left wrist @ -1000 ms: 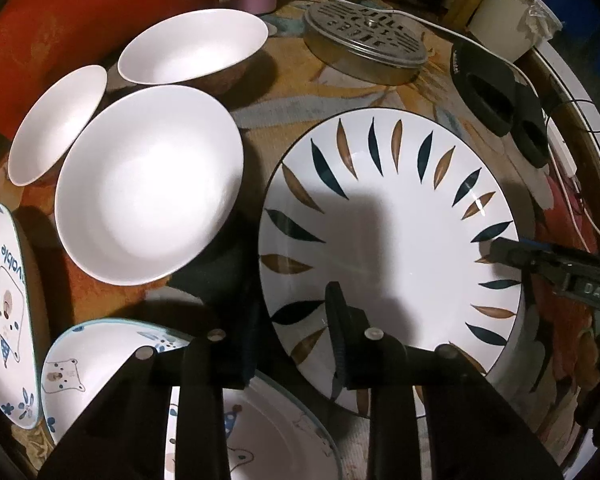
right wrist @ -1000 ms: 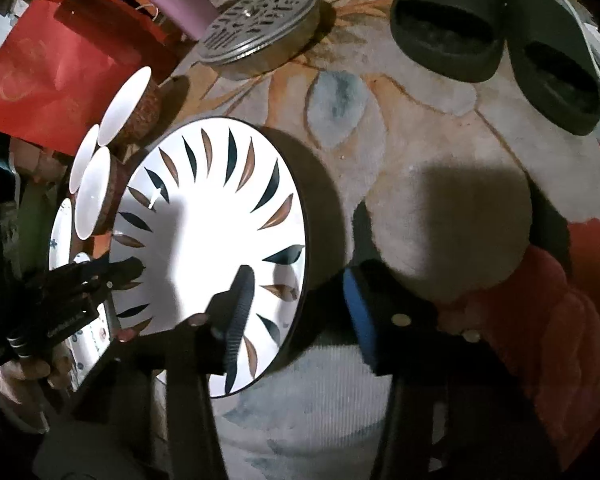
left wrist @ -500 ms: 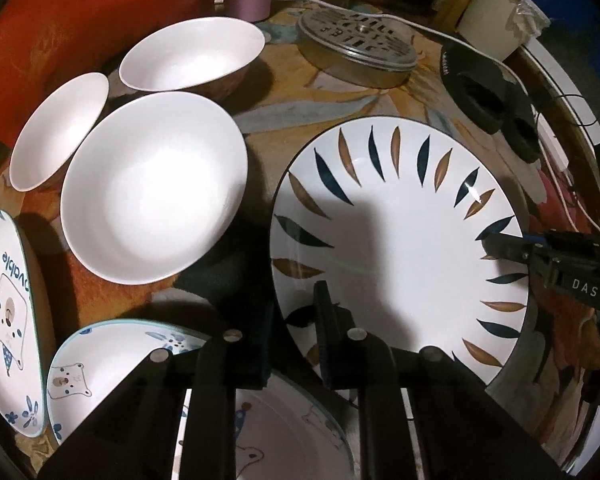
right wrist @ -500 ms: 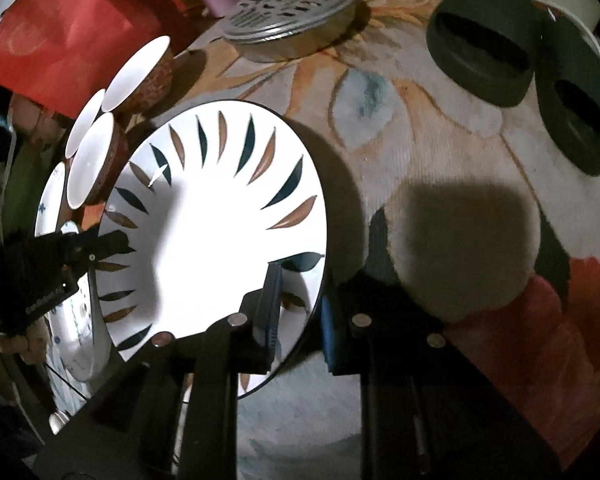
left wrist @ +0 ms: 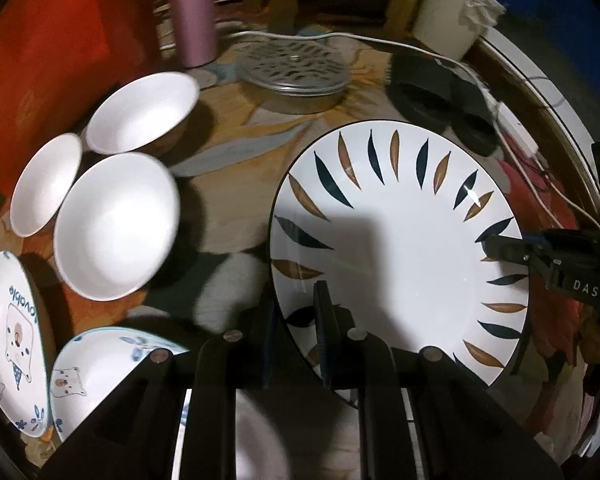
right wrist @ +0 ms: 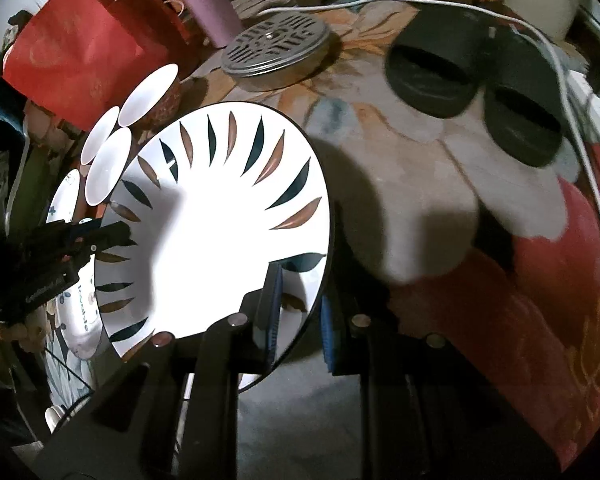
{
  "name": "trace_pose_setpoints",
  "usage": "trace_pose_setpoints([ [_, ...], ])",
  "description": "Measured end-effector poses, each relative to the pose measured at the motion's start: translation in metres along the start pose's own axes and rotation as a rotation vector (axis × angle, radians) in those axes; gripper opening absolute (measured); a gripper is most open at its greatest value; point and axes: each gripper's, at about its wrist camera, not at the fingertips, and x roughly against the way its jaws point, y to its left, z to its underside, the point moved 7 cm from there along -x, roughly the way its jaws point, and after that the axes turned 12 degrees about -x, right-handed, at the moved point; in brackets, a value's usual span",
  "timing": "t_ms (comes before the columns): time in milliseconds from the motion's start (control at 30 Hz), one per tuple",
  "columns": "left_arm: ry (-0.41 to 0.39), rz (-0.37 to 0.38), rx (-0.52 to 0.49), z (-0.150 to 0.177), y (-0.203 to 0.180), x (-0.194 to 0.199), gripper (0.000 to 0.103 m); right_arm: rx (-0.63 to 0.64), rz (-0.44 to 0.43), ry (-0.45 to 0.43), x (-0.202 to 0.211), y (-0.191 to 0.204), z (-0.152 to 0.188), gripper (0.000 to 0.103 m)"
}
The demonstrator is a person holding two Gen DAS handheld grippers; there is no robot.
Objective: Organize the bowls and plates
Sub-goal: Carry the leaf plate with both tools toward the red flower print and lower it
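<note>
Leaf plate point(left wrist: 400, 248) is up off the table now, both grippers having just closed on it: left gripper point(left wrist: 296, 332) pinching its left rim, right gripper point(right wrist: 298, 312) its right, bowls point(left wrist: 116, 224) sitting left.

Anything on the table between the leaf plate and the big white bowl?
Nothing: left wrist view shows only bare patterned tablecloth between leaf plate and big white bowl.

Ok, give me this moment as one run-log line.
left hand-held gripper: shut on leaf-pattern plate rim | right hand-held gripper: shut on opposite rim | plate: held by both | white bowls: on table
</note>
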Motion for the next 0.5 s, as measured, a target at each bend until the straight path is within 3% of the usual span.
trace_pose_setpoints([
  [267,-0.001,0.074,-0.089,-0.01,-0.072,-0.005,0.017,-0.06,0.058,-0.019,0.035,-0.043,0.023,0.018],
  [500,-0.006,0.126,-0.172,-0.021,-0.141,-0.017,0.017,-0.154,0.107,-0.024,0.068,-0.103,0.044,0.018],
])
